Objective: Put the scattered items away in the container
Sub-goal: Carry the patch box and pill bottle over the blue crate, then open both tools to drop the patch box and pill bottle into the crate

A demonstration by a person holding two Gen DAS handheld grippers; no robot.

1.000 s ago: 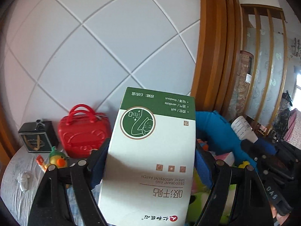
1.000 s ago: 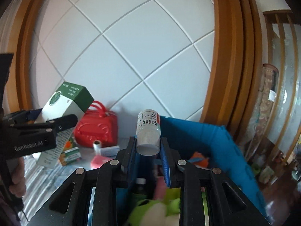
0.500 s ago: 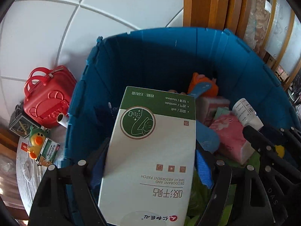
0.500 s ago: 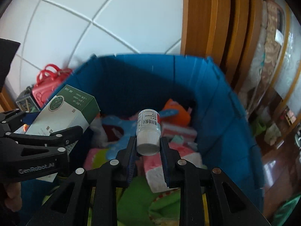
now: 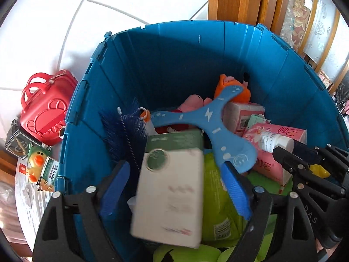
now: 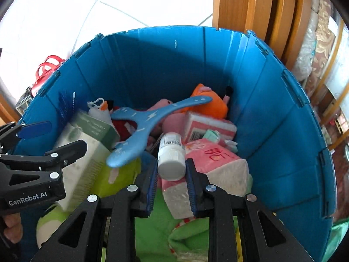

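The blue folding bin [image 5: 174, 65] [image 6: 272, 131] holds plush toys, tissue packs and a blue boomerang toy [image 5: 209, 120] [image 6: 139, 128]. My left gripper [image 5: 174, 174] [image 6: 48, 139] is open over the bin, and the white-and-green patch box [image 5: 172, 187] [image 6: 87, 144] is blurred, falling free between its fingers. My right gripper [image 6: 171, 170] [image 5: 285, 150] is open around a white pill bottle [image 6: 171, 155] [image 5: 274, 143], which slips forward between the pads onto a pink tissue pack [image 6: 213, 159].
Outside the bin at the left stand a red toy suitcase [image 5: 45, 107], a dark small box [image 5: 17, 139], a duck toy [image 5: 37, 159] and a small carton [image 5: 49, 170]. A white tiled wall and wooden frame [image 5: 237, 0] rise behind the bin.
Both grippers tipped down over the bin. The left jaws opened and the patch box dropped out. The right jaws widened and the bottle slid forward.
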